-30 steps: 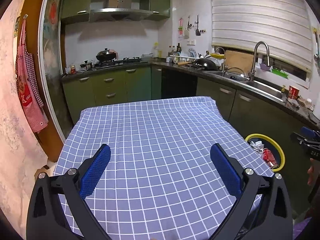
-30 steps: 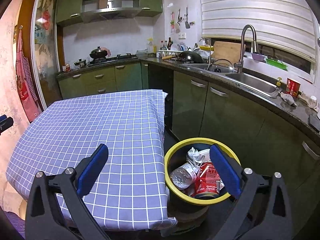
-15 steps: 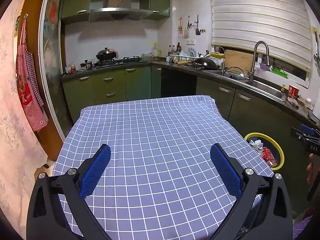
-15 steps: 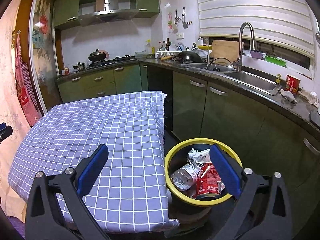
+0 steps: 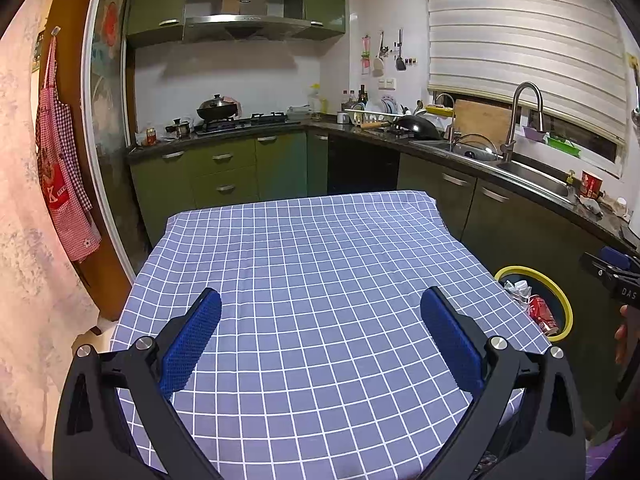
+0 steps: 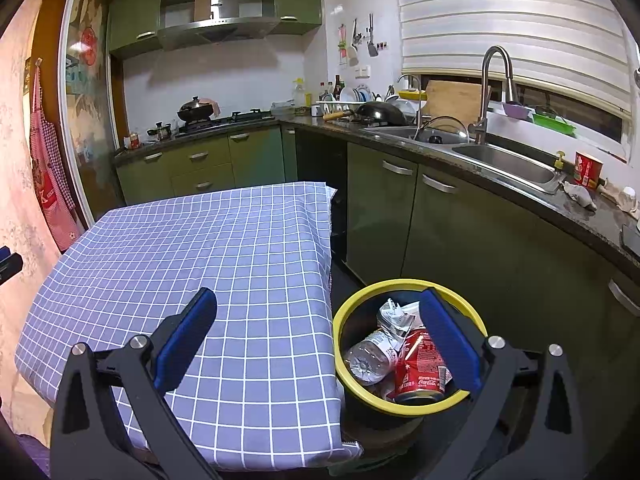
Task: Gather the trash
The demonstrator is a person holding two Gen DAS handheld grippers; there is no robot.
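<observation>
A yellow-rimmed trash bin [image 6: 348, 320] stands on the floor right of the table; it also shows in the left wrist view [image 5: 566, 308]. It holds a red cola can [image 6: 418, 368], a crushed plastic bottle [image 6: 368, 358] and crumpled paper [image 6: 394, 314]. My left gripper [image 5: 320, 336] is open and empty above the table's blue checked cloth [image 5: 320, 264]. My right gripper [image 6: 316, 336] is open and empty, held above the table's right edge and the bin. No trash shows on the cloth.
Green kitchen cabinets and a dark counter with a sink [image 6: 508, 164] run along the right, close to the bin. A stove with a wok [image 5: 218, 110] is at the back. A red apron [image 5: 60, 168] hangs at the left wall.
Both grippers have drawn back and risen a little, so more of the table and kitchen shows. Both stay open and empty.
</observation>
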